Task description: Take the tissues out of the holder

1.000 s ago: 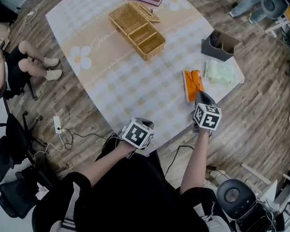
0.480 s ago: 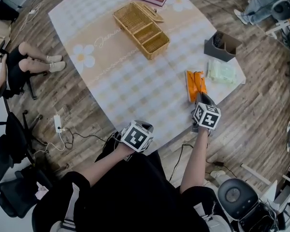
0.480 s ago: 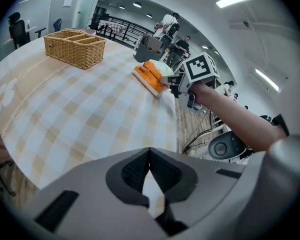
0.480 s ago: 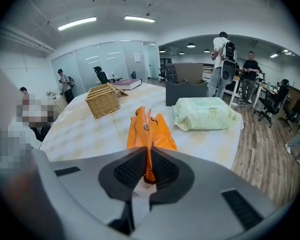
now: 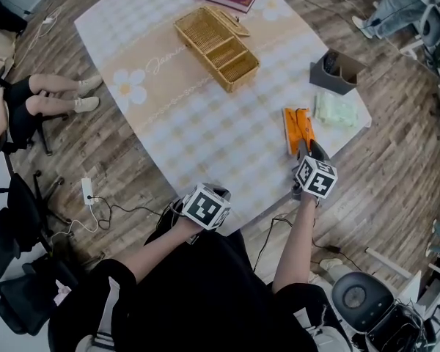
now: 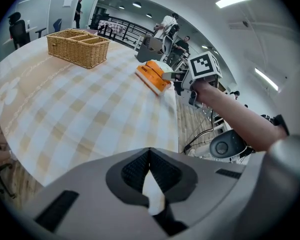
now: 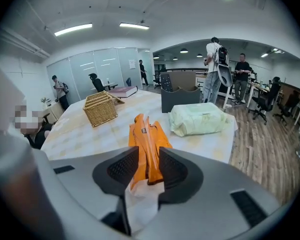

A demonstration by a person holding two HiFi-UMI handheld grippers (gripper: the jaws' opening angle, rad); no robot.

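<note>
Your left gripper (image 6: 149,154) sits off the near table (image 5: 205,123) edge, jaws pressed together on nothing. The orange tissue pack (image 5: 295,127) lies flat near the right edge, long axis running away from you, its near end between your right gripper's (image 7: 149,159) jaws, which have just been opening and stand partway apart, not pinching it. With the green pack (image 5: 336,111) beside it and both clear of the grey holder (image 5: 336,72), I'd say you're basically done, just back that hand off.
</note>
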